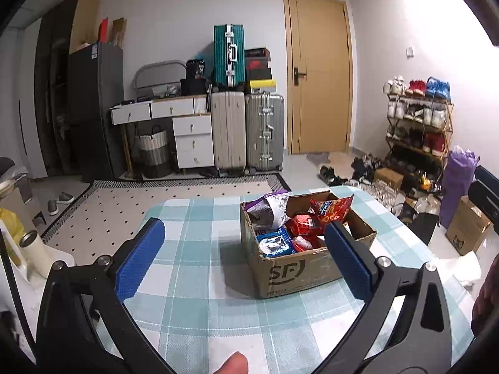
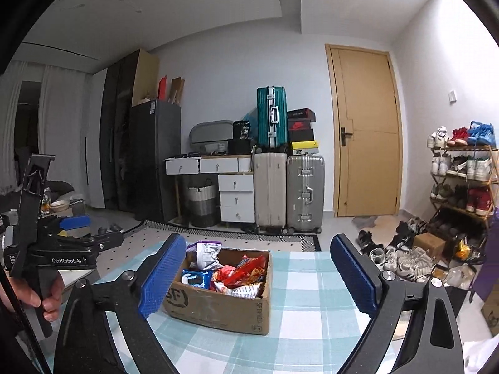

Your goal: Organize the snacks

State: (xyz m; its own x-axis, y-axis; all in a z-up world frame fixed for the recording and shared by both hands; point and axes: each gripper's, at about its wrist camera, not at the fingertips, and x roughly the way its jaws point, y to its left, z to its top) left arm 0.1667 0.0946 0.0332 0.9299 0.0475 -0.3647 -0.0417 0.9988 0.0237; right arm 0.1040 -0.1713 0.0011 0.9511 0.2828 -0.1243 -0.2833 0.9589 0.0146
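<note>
An open cardboard box marked SF stands on a table with a teal checked cloth. Inside lie a red chip bag, a blue cookie pack, a purple-and-white bag and other red packets. My left gripper is open just short of the box, with its right pad by the box's near right corner. In the right wrist view the box sits between the fingers of my right gripper, which is open and holds nothing. A hand holds the left gripper to the left of the box, with one blue pad showing.
A white flask stands on a white surface left of the table. Beyond the table are a rug, suitcases, a drawer unit and a door. Shoes, a shoe rack and cardboard boxes crowd the floor on the right.
</note>
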